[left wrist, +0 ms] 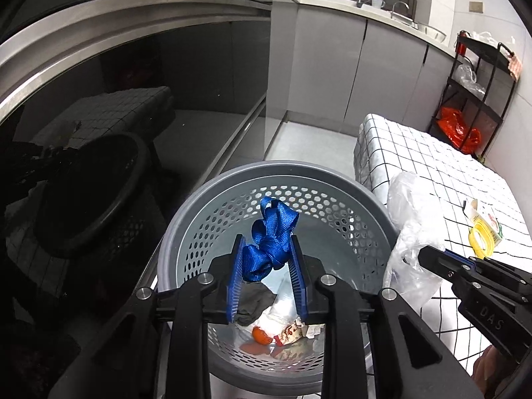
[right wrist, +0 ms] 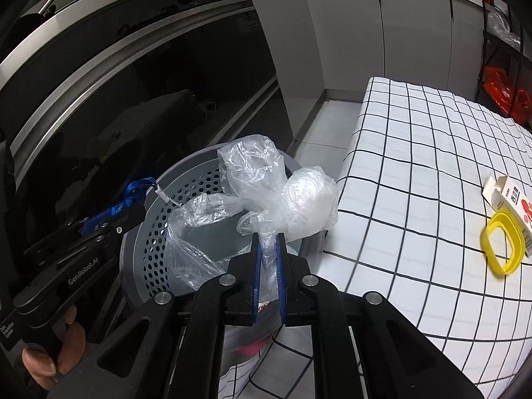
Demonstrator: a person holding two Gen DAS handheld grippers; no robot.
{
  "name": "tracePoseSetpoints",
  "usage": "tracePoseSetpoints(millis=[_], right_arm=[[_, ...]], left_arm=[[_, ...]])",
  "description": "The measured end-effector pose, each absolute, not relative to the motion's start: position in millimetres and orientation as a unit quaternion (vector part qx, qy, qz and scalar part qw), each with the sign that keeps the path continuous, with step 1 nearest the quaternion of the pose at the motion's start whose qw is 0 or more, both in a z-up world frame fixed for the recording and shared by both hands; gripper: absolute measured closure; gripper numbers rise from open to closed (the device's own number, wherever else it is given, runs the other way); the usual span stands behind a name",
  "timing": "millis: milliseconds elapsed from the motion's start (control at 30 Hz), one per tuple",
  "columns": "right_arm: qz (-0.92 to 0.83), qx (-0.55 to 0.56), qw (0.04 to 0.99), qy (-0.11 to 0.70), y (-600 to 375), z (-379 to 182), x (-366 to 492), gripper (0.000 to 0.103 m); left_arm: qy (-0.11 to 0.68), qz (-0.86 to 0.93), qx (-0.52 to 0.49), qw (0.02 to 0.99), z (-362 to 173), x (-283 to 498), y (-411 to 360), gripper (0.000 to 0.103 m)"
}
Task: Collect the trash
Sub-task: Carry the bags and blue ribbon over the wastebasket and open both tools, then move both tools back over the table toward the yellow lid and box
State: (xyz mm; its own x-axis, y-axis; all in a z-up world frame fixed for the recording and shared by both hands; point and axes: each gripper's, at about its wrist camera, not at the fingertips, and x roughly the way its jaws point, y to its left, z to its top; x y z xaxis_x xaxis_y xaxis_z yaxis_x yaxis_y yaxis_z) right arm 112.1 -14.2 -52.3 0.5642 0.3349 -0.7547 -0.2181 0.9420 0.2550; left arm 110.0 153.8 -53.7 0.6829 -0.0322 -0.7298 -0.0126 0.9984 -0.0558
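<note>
A grey perforated trash basket [left wrist: 345, 196] stands on the floor beside the checked table; it also shows in the right wrist view [right wrist: 143, 249]. Wrappers, a grey rag and an orange scrap lie at its bottom. My left gripper [left wrist: 267, 249] is shut on a crumpled blue strap [left wrist: 271, 232] and holds it over the basket's opening. My right gripper [right wrist: 267, 242] is shut on a crumpled clear plastic bag [right wrist: 282, 183], held above the basket's right rim; the bag also shows in the left wrist view [left wrist: 412, 229].
A table with a white black-checked cloth [right wrist: 415, 166] is to the right, bearing a yellow ring [right wrist: 502, 246] and a small white carton [right wrist: 512, 199]. A dark glass-fronted cabinet [left wrist: 116, 99] is to the left. A black shelf rack with a red bag [left wrist: 459, 129] stands behind.
</note>
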Motion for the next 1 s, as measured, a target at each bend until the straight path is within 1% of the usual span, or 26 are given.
tracePoseSetpoints(millis=[167,200,233,267,300,333,400,433,767,1000], right_arm=[[0.163,0.059,0.881,0.439,-8,-53,116,0.094],[0.165,0.059,0.881,0.439,-7,-53,116,0.09],[0.168,0.061,0.881,0.438,-7,-52,117,0.081],[0.168,0.062,0.882,0.435,-7,-51,116,0.074],[0.168,0.064,0.885,0.43,-8,-50,116,0.061],[0.168,0.066,0.886,0.426,-9,-49,115,0.056],[0.168,0.066,0.888,0.422,-11,-48,115,0.056],[0.168,0.068,0.888,0.422,-12,-48,115,0.056],[0.167,0.076,0.888,0.422,-17,-48,110,0.056],[0.158,0.075,0.891,0.418,-29,-46,101,0.055]], left_arm=[[0.402,0.001,-0.031,0.915,-56,111,158,0.075],[0.402,0.001,-0.031,0.915,-56,111,158,0.074],[0.403,0.001,-0.032,0.915,-56,112,159,0.074],[0.404,0.001,-0.034,0.914,-57,112,160,0.073],[0.404,0.002,-0.035,0.914,-56,113,160,0.069],[0.404,0.003,-0.036,0.914,-57,113,161,0.06],[0.402,0.005,-0.038,0.915,-56,112,163,0.05],[0.4,0.005,-0.039,0.916,-56,112,164,0.049],[0.401,0.005,-0.041,0.915,-55,113,165,0.049],[0.398,0.001,-0.038,0.917,-54,113,156,0.045]])
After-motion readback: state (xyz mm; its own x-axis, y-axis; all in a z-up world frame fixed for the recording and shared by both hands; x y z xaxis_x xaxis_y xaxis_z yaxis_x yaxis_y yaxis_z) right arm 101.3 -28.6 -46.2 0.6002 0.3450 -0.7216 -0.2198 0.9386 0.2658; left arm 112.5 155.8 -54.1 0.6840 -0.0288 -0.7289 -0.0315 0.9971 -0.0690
